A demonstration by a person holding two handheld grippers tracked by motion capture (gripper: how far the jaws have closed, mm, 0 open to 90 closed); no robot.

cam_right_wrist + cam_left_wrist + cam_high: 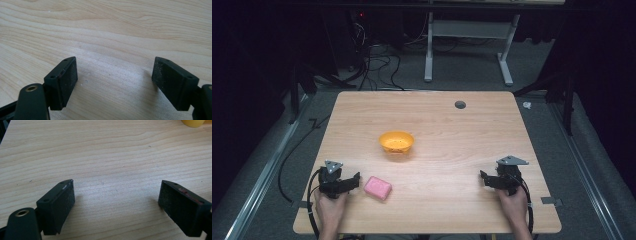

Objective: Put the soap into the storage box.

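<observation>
From the high view, your left gripper [355, 181] sits at the near left of the wooden table [452, 130], held low in your left hand [331, 206], with its jaws pointing right toward the pink soap-like block [378, 187], which lies flat on the table just beside the jaw tips and apart from them. Your right gripper [484, 178] sits at the near right of the table in your right hand [513, 202], jaws pointing left, well apart from the block. An orange bowl [396, 142] stands upright near the table's middle, beyond the block and apart from it. A dark round hole [460, 104] marks the far part of the tabletop. In the left gripper view, your left gripper [116, 195] has its jaws spread wide with bare wood grain between the pads and nothing held; a yellow-orange edge of the bowl [193, 123] appears at the top right corner. In the right gripper view, your right gripper [113, 72] likewise has its jaws spread wide over bare tabletop, gripping nothing.
</observation>
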